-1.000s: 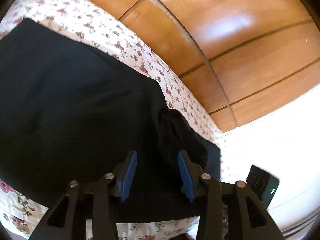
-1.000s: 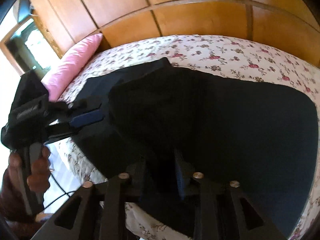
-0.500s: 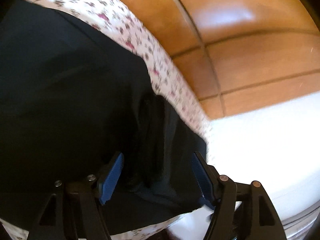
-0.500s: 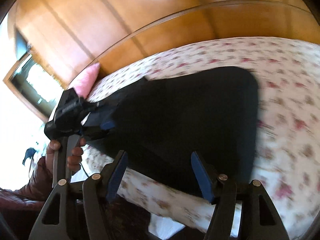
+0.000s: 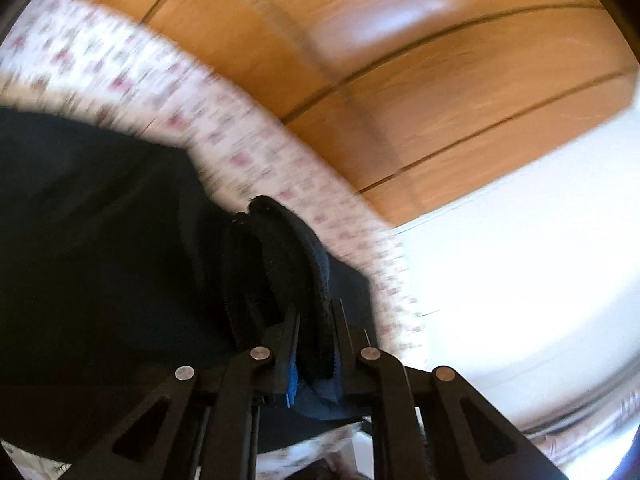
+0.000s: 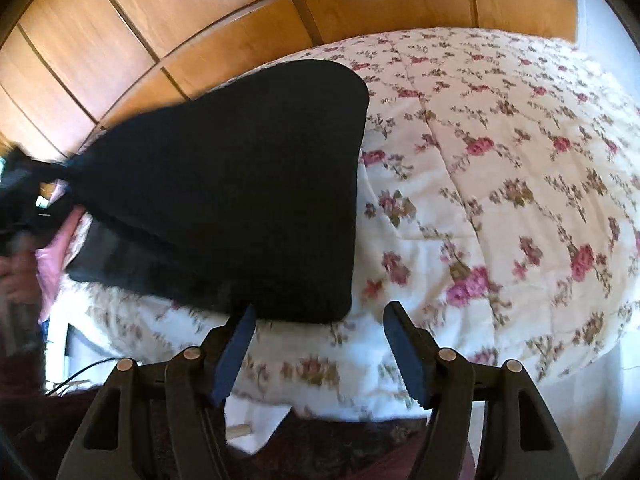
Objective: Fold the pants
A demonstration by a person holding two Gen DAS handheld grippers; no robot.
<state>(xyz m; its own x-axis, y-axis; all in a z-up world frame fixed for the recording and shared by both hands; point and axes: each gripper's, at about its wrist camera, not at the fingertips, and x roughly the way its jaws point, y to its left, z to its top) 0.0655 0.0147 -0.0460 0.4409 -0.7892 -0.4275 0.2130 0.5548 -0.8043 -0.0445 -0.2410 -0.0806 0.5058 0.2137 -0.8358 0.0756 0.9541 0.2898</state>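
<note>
**Op:** From my remote seat, left wrist view first. The left gripper (image 5: 314, 344) has its jaws closing, nearly together, on a thick bunched ridge of the pants (image 5: 100, 272); the pads press the cloth from both sides. The fabric is black, matte, soft, with a fuzzy edge at the pinched fold. The rest of the garment fills the left and lower left of the frame as a dark sheet.

**Obs:** And the surface?

**Op:** A quilted bedspread (image 5: 248, 152), white with small pink flowers, smeared by blur here. Behind it, glossy orange-brown wood panelling (image 5: 440, 92) with dark grooves. A bright white area takes the right side; I cannot tell what it is.

**Obs:** Right wrist?

**Op:** The right gripper (image 6: 320, 340) stands apart with jaws wide, closing a little, nothing between them, only bedspread (image 6: 500, 168) below. The pants (image 6: 232, 184) show in this view as a folded slab with rounded corners, centre left, its near edge just above the left finger. Its upper left corner is drawn to a point toward the other gripper (image 6: 20, 184), at the frame's left edge, held by a blurred hand (image 6: 18, 276).

**Obs:** Anything only that view gives?

**Op:** Sharp flower print with stitched quilting lines, a pink pillow (image 6: 54, 248) at left, and the panelling (image 6: 140, 28) in squares.
</note>
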